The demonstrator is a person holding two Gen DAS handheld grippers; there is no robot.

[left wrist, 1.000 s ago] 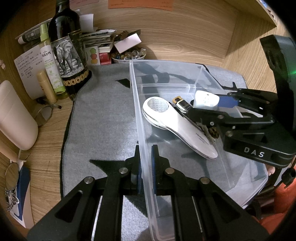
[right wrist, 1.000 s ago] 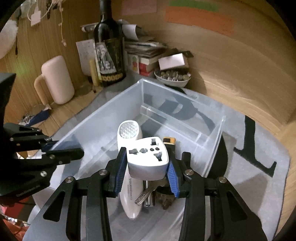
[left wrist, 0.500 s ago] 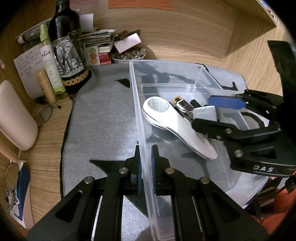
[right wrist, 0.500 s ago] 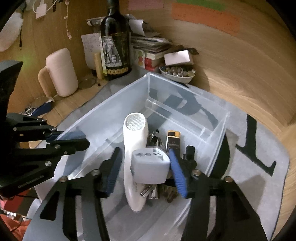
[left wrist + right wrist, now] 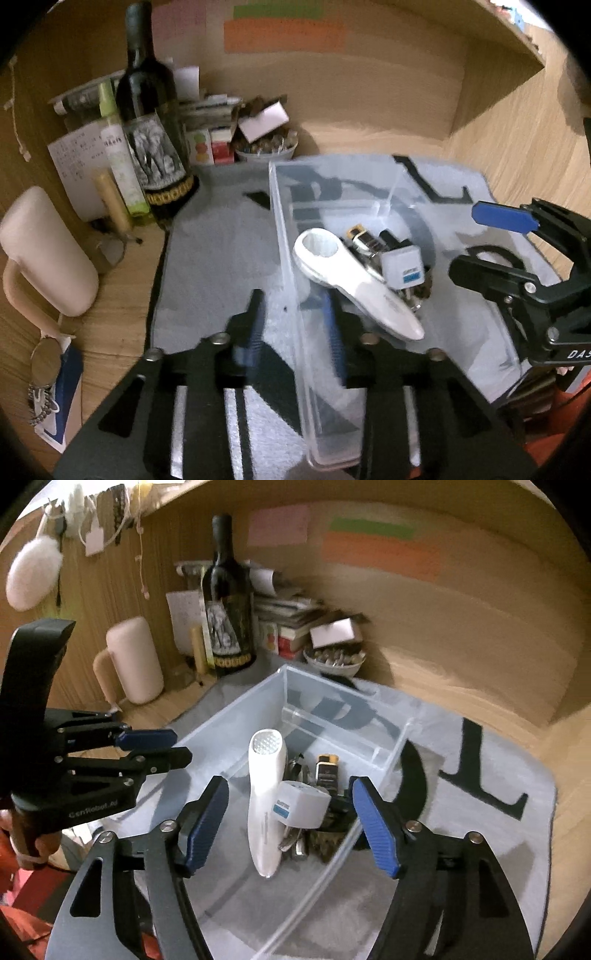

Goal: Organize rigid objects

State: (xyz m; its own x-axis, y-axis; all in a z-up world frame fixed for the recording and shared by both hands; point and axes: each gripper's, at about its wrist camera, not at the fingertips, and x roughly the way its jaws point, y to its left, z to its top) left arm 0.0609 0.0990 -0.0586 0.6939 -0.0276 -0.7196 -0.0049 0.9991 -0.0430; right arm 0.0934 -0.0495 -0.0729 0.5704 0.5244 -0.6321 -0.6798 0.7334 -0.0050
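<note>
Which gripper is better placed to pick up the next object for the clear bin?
Probably the right gripper: its jaws are opening with nothing between them, above the adapter already lying in the bin. The left gripper, also opening, straddles the bin wall.

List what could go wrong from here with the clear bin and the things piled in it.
1. The left gripper is opening astride the clear bin wall; pulling away crookedly could catch the wall and shift the bin.
2. The white travel adapter sits tilted on top of the keys and the white handheld device; a nudge may tip it.
3. The right gripper, jaws opening and empty, hangs close above the pile and could clip it.
</note>
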